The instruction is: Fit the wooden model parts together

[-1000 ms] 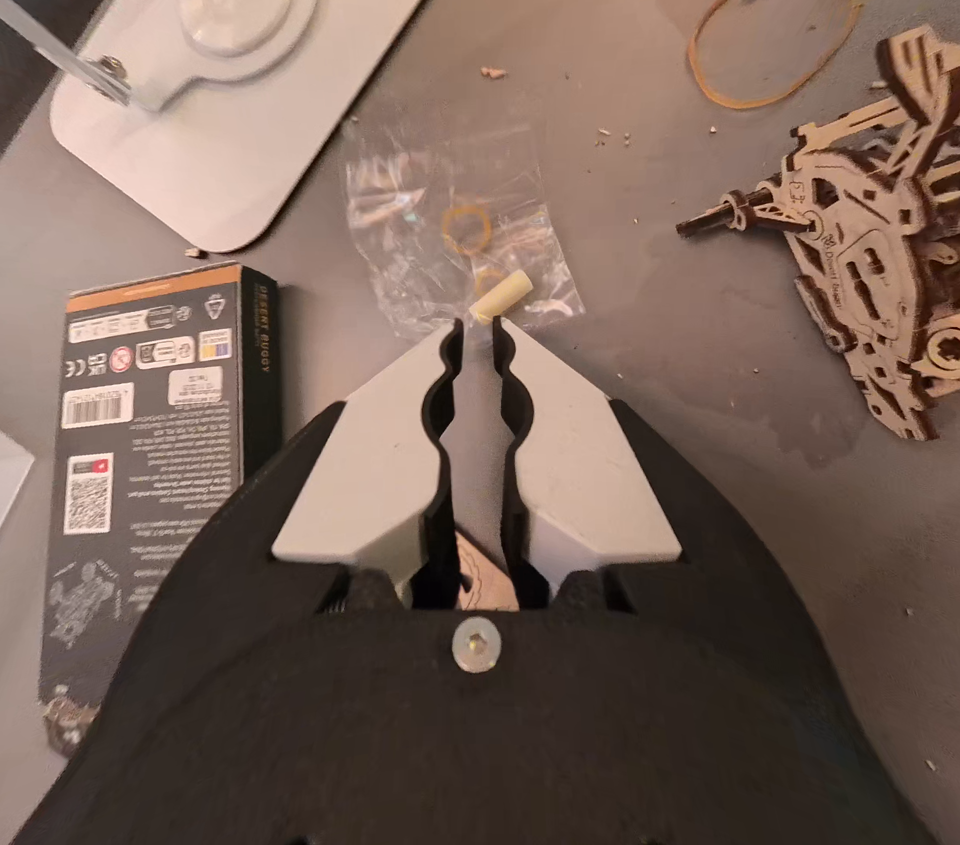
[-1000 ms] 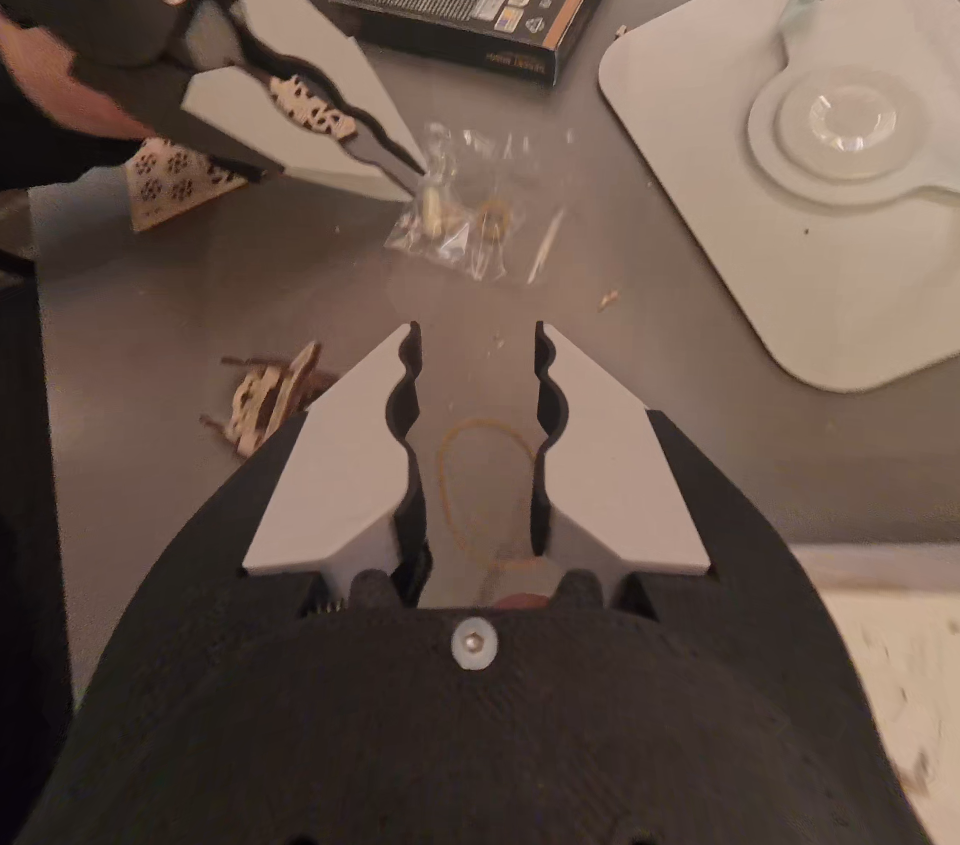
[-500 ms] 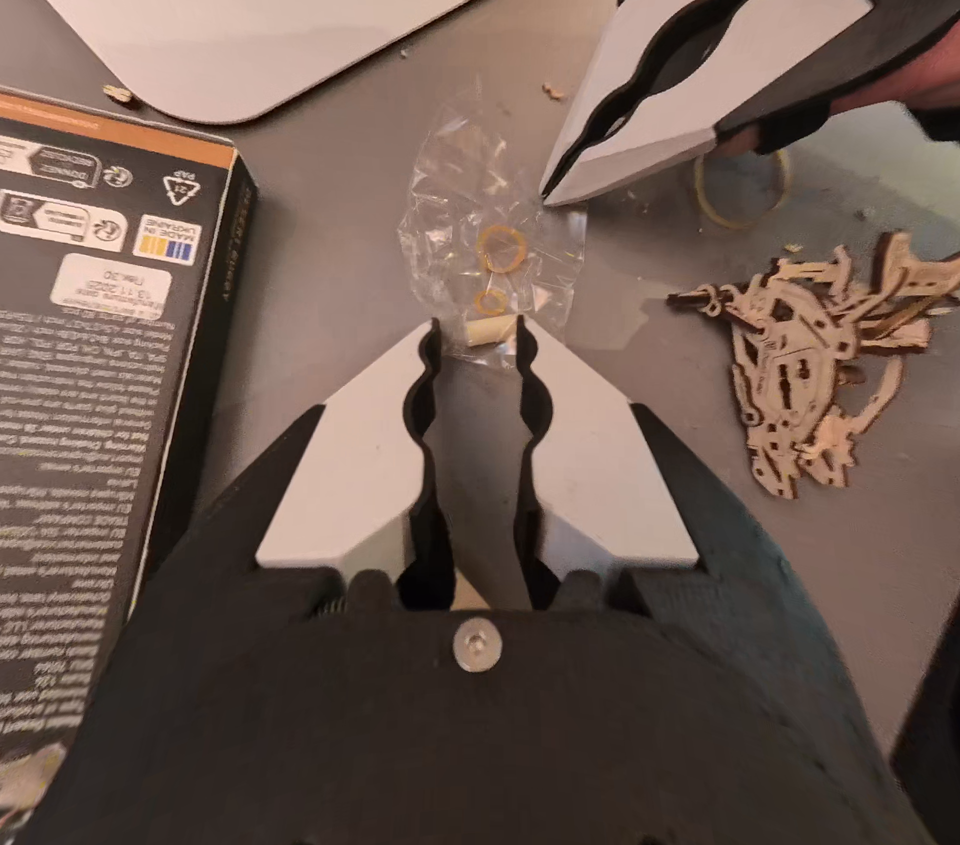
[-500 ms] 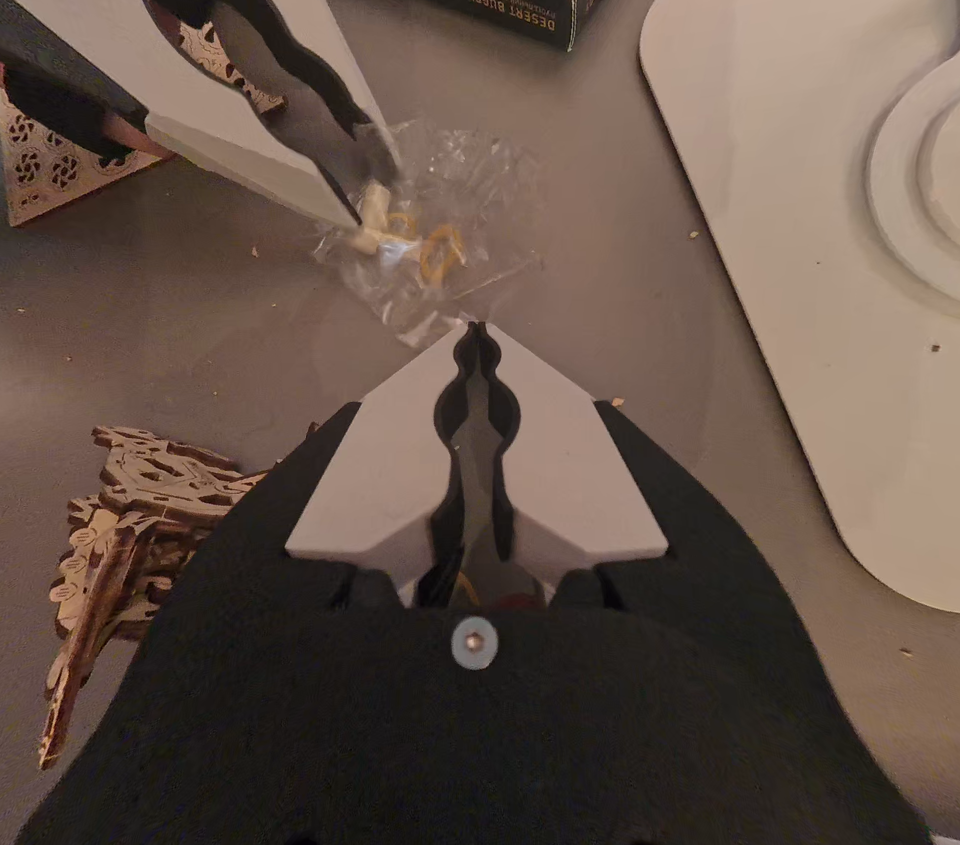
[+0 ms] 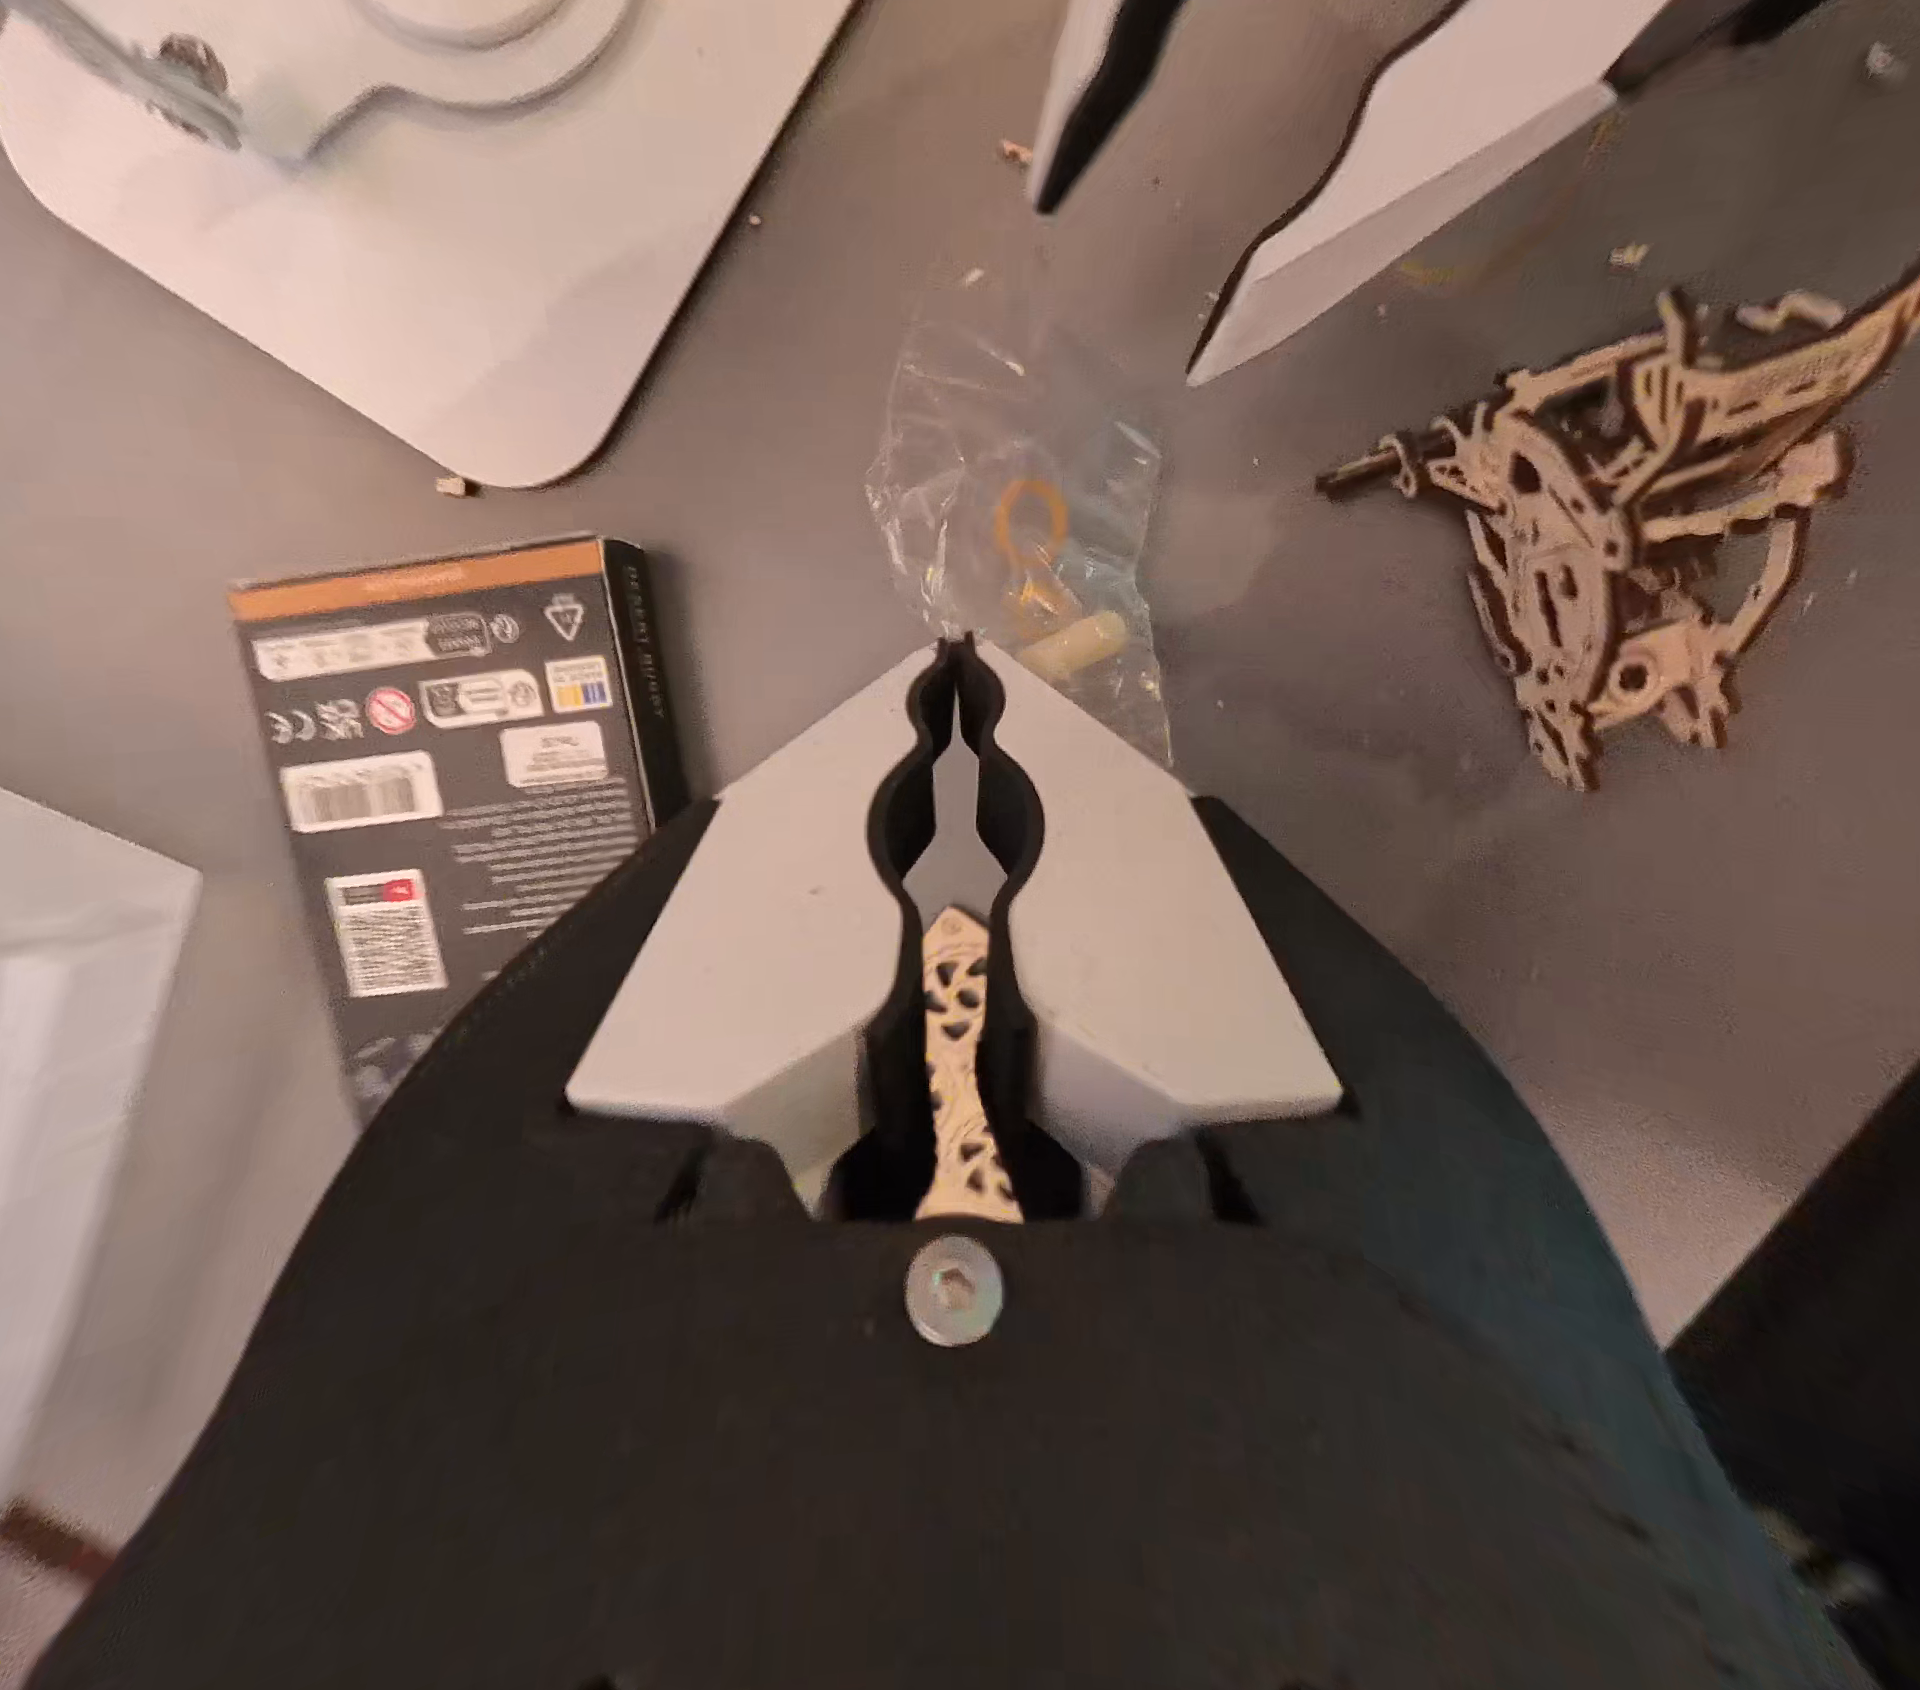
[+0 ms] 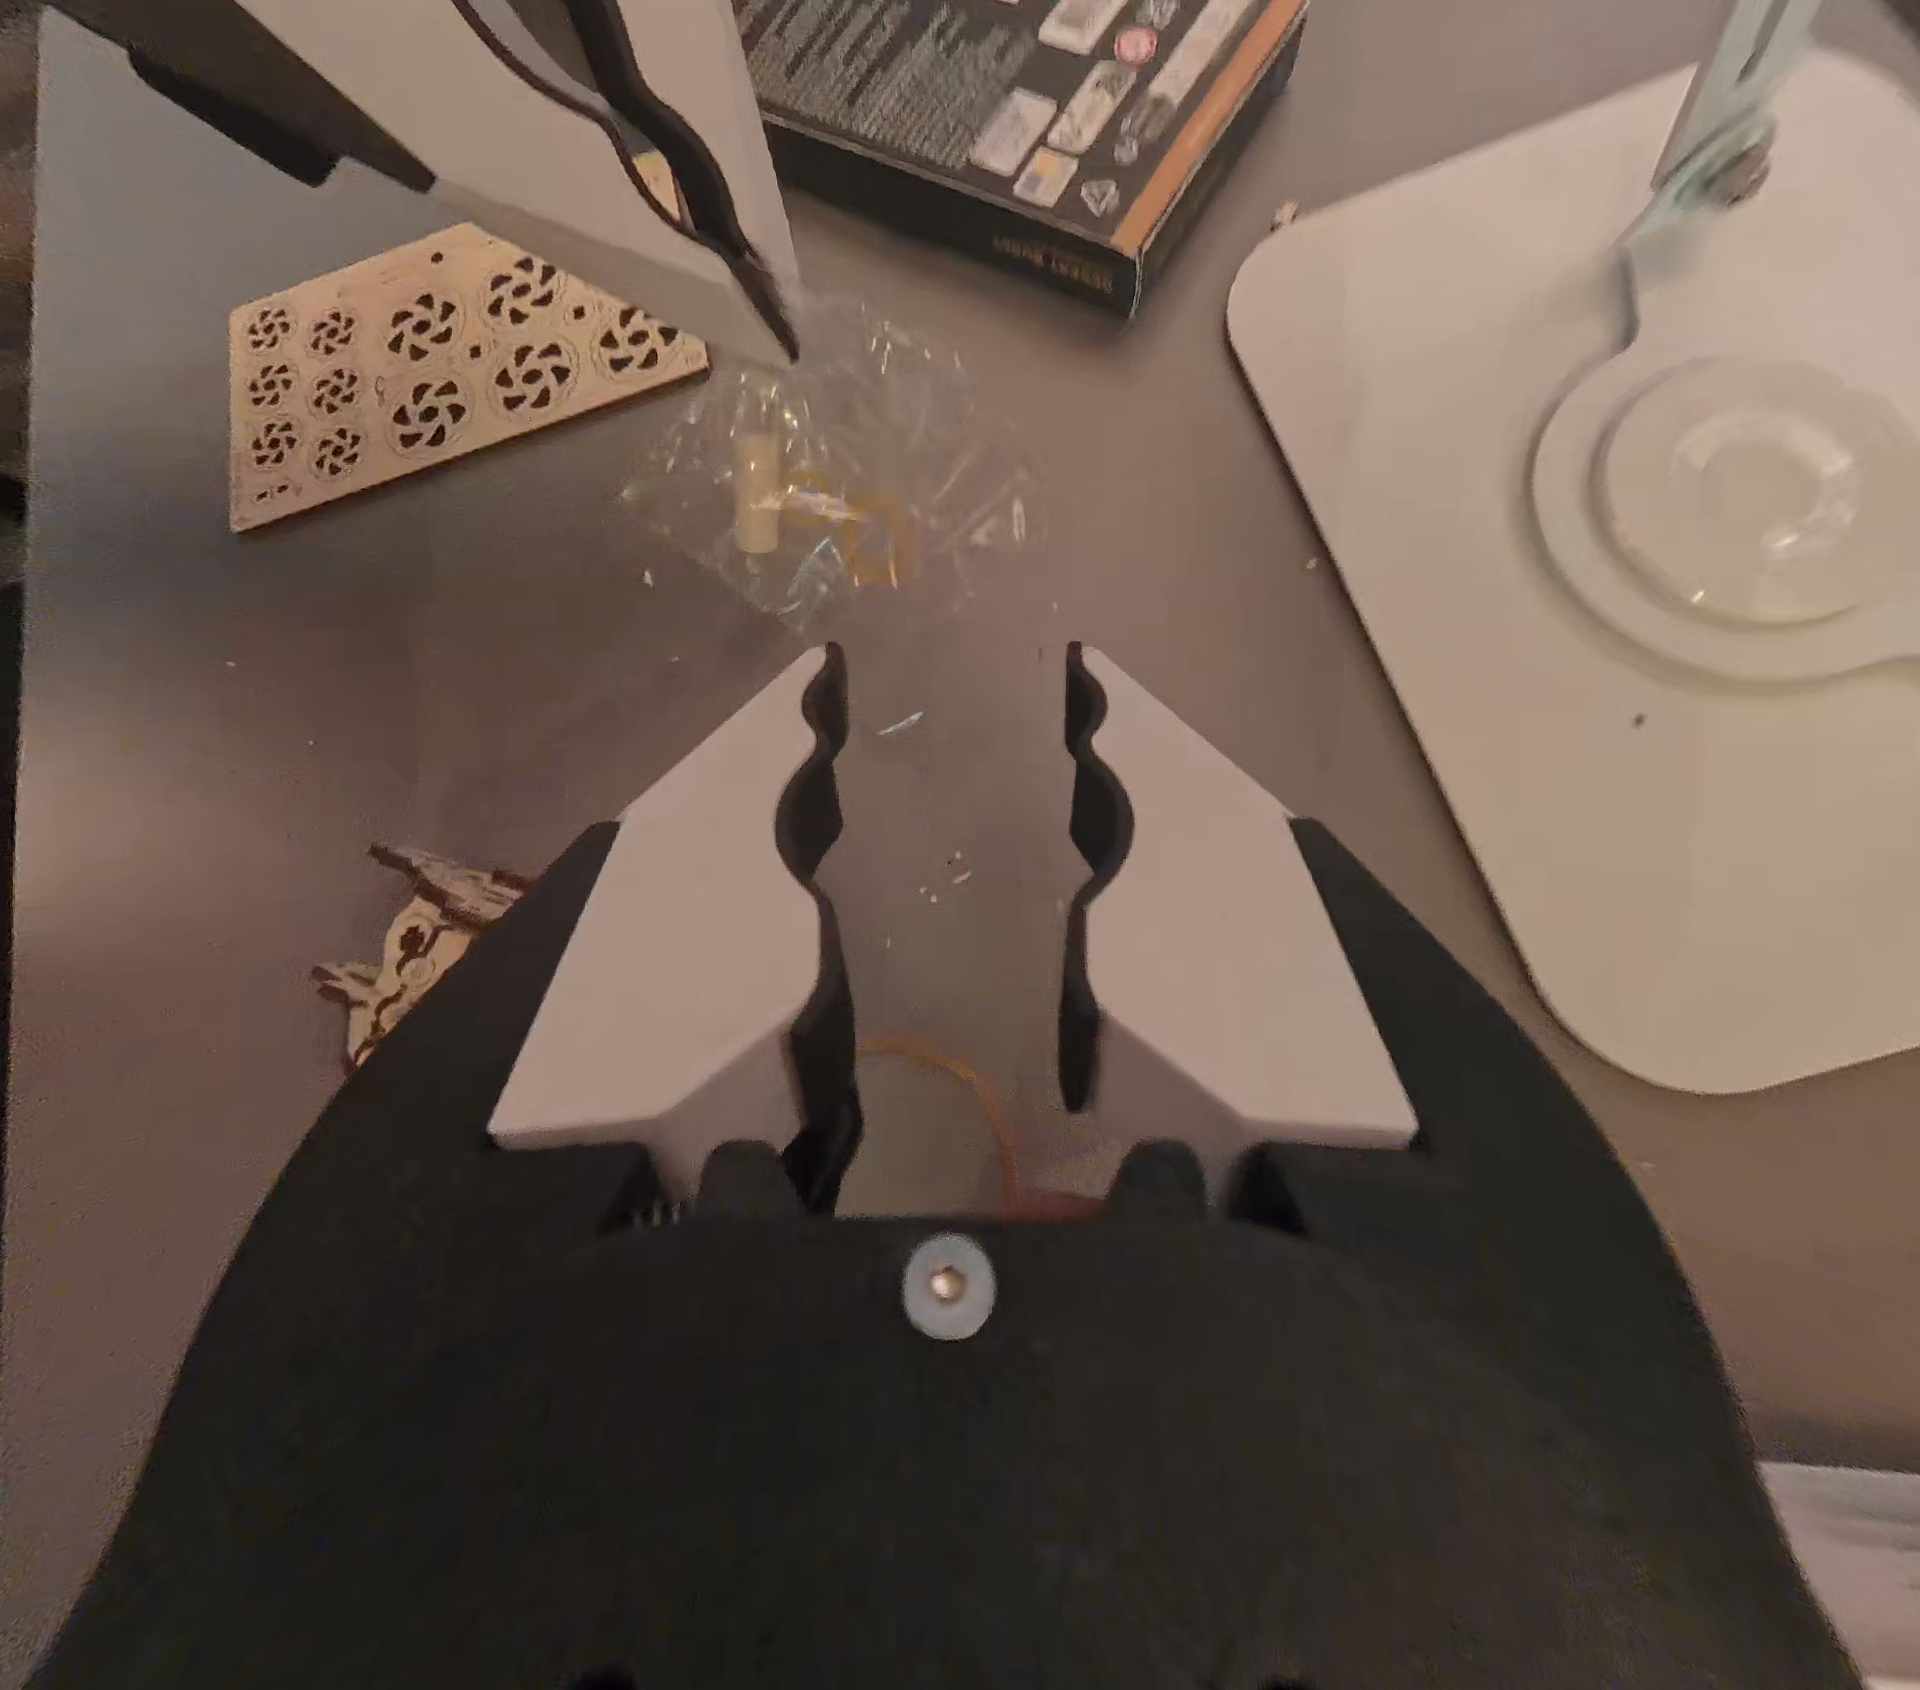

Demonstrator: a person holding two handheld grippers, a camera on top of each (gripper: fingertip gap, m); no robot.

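left wrist view: left tool (image 5: 954, 653) pinches plastic bag (image 5: 1023, 539); right tool (image 6: 948, 664) released beside printed box (image 6: 1023, 71)

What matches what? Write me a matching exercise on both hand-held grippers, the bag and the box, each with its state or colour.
1. left hand-held gripper
2. right hand-held gripper
3. bag
4. box

A. black
B. open
C. clear
D. shut, wooden strip between its fingers

Pairs: 1-D, 2-B, 3-C, 4-A
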